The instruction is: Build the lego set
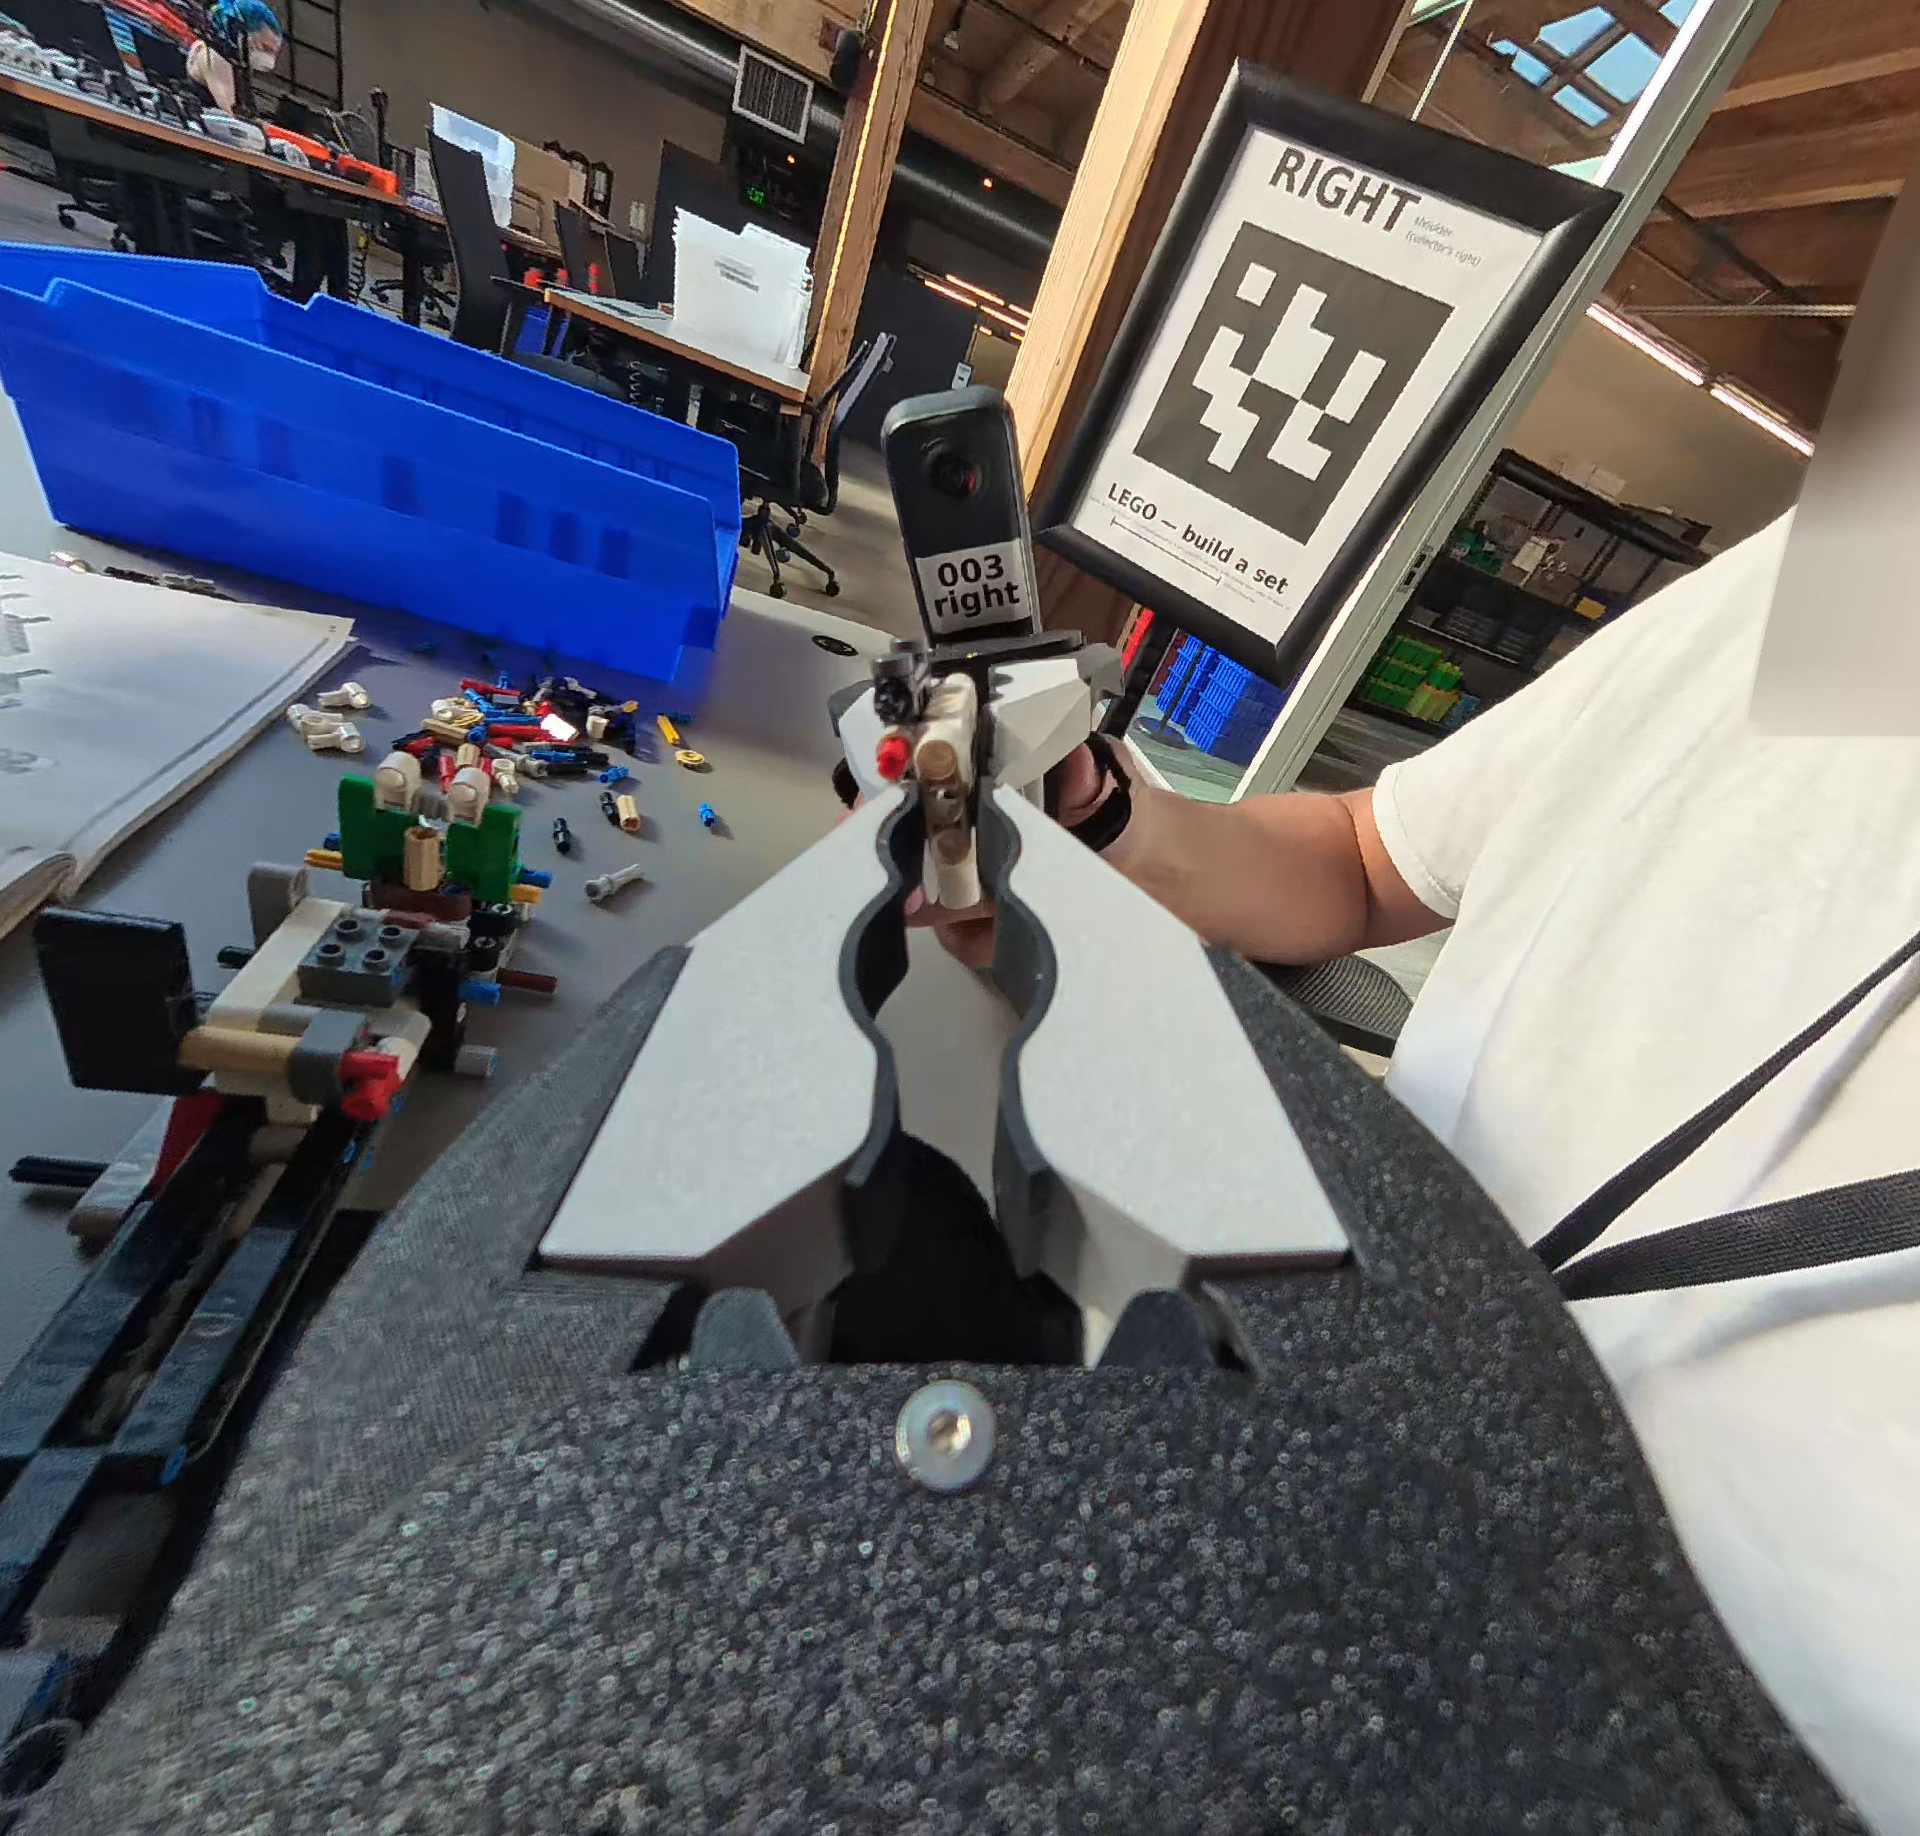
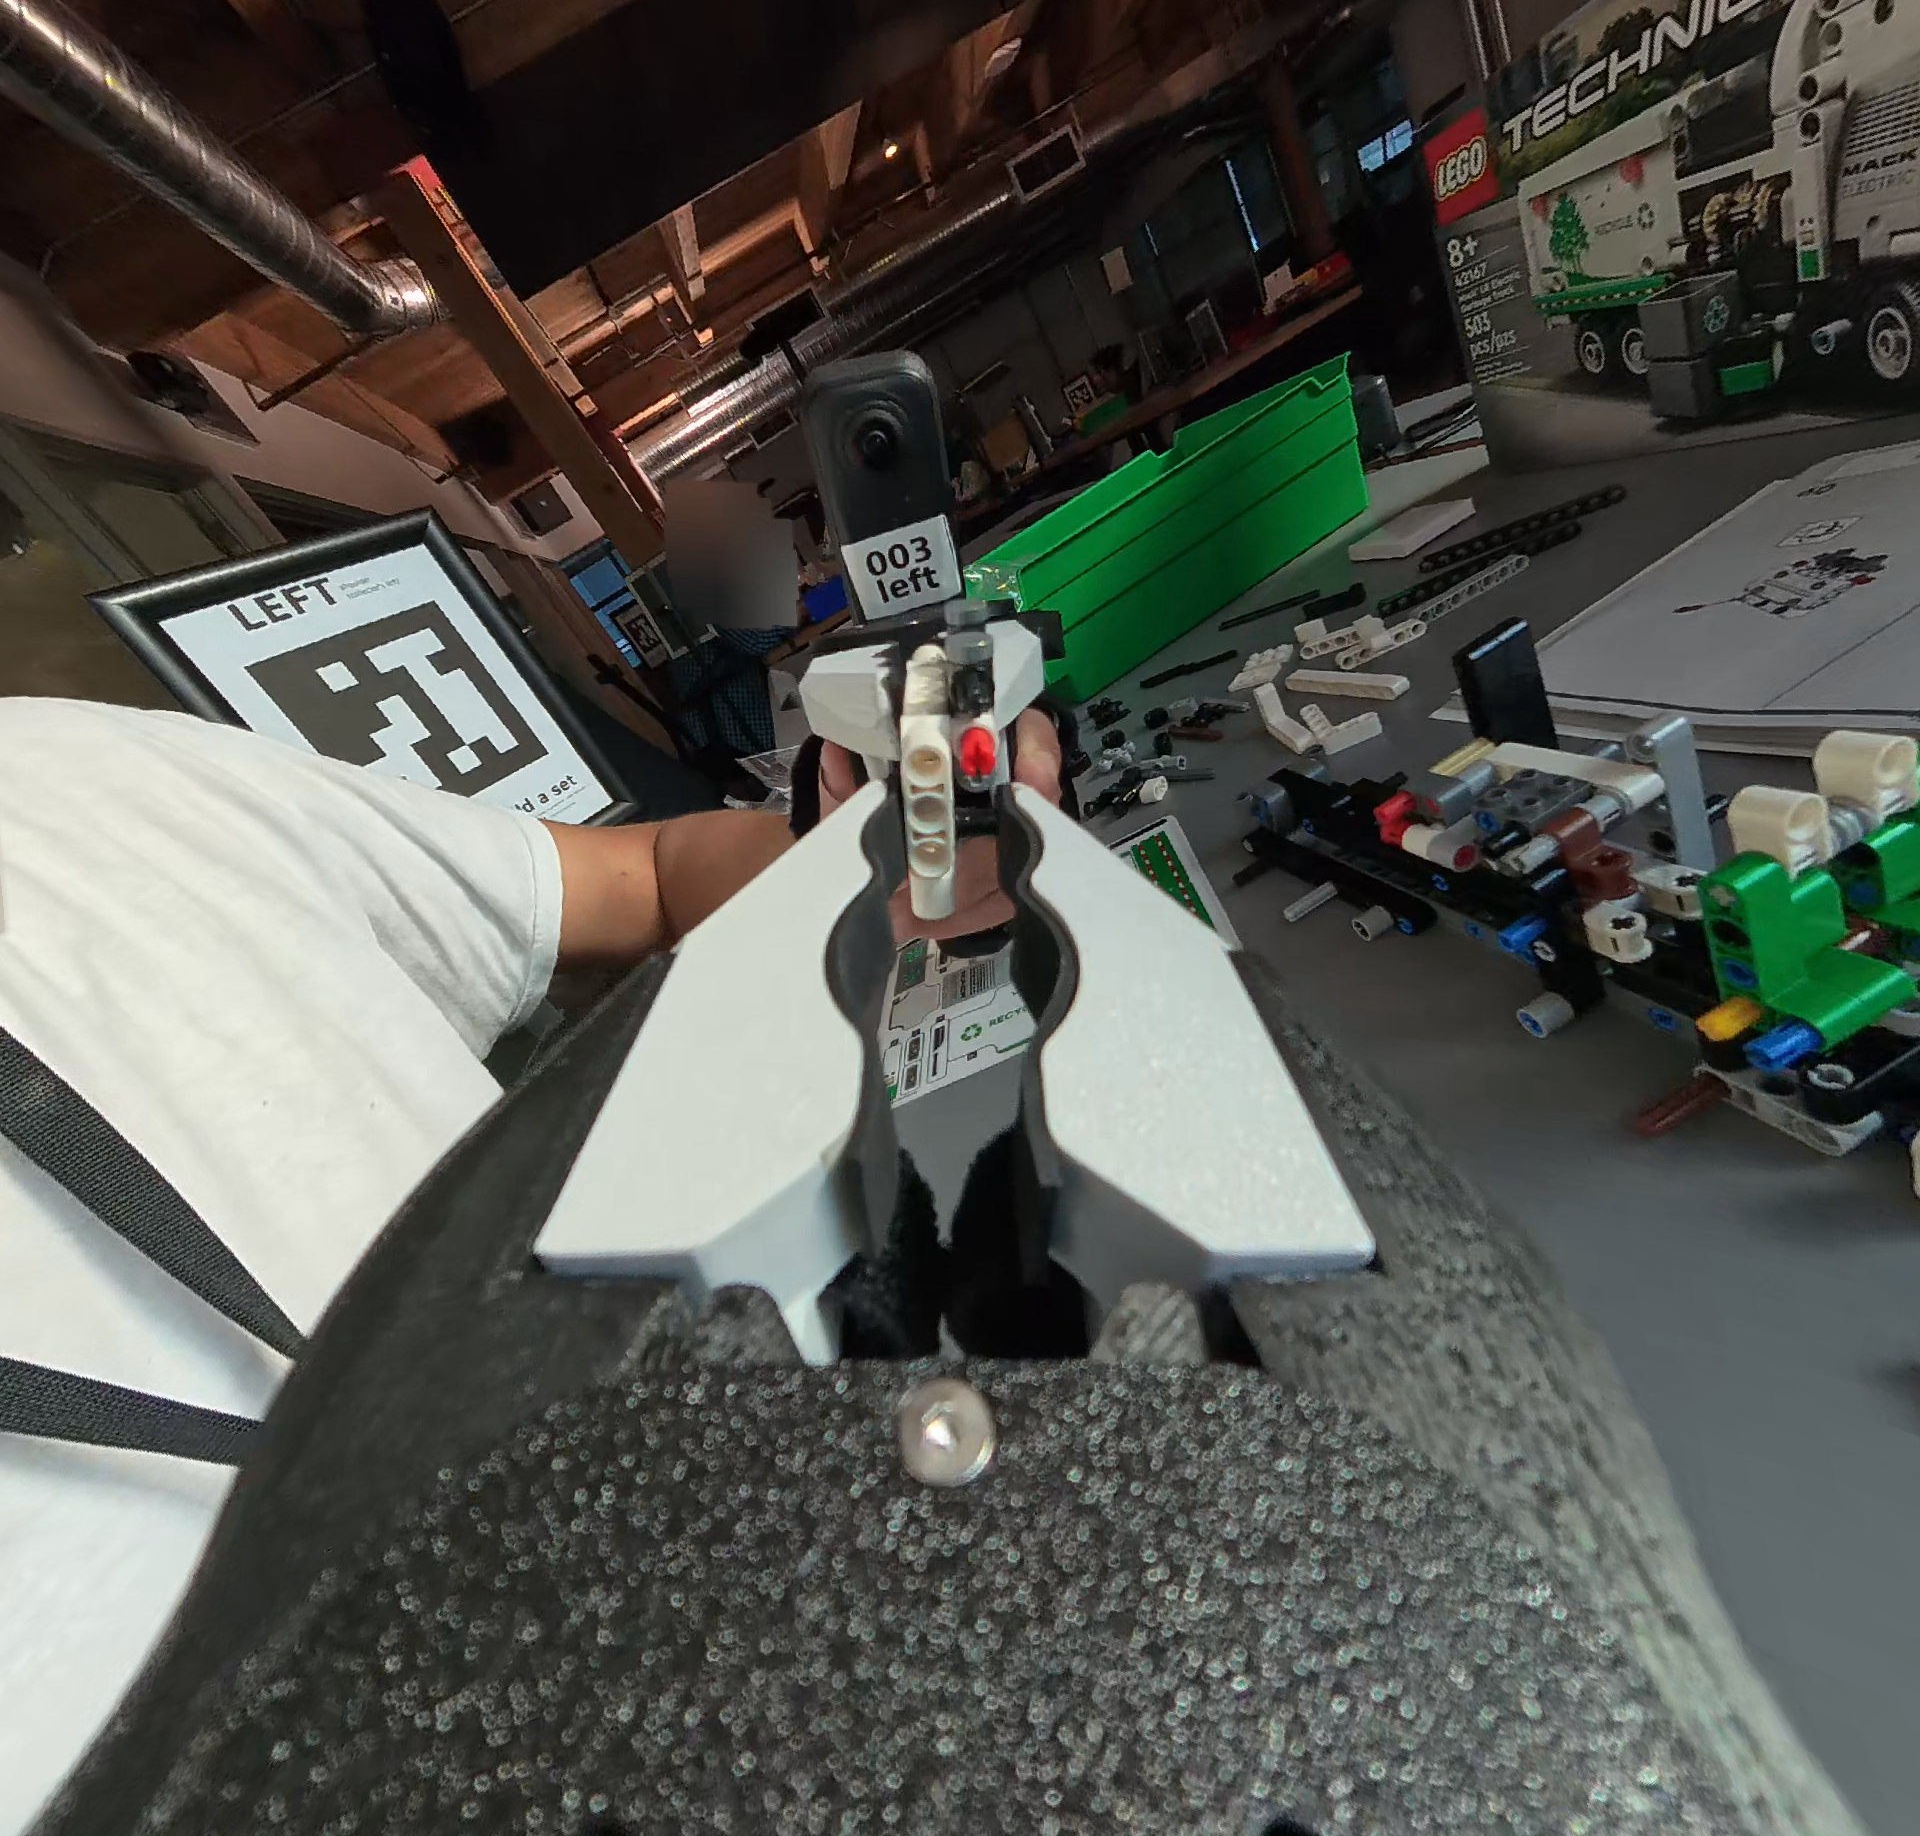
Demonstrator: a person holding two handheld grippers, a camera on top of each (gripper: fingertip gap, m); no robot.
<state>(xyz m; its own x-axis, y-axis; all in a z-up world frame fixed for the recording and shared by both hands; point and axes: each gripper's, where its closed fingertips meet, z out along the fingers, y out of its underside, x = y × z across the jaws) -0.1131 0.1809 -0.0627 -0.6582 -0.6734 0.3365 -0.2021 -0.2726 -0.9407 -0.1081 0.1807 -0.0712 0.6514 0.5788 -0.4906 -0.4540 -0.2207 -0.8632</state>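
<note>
My two grippers face each other in the air above the grey table [image 1: 727, 851], and both meet on one small brick assembly. It is a white holed beam [image 1: 951, 747] with tan pins, a red pin [image 1: 890, 756] and a dark grey connector. My left gripper [image 1: 940, 810] is shut on the beam. In the right wrist view my right gripper [image 2: 948, 799] is shut around the same white beam [image 2: 928, 799] and the grey piece with the red pin [image 2: 975, 747] beside it. The other gripper shows just behind the assembly in each view.
A blue bin [image 1: 364, 456], a pile of loose parts [image 1: 520, 737], a half-built model [image 1: 343, 976] and an open booklet [image 1: 135, 695] lie to the left. A green bin [image 2: 1195, 529], the set's box [image 2: 1704, 176], a sticker sheet [image 2: 956, 1028] and framed signs [image 1: 1309, 373] stand around. My two grippers' fingertips are within a few centimetres of each other.
</note>
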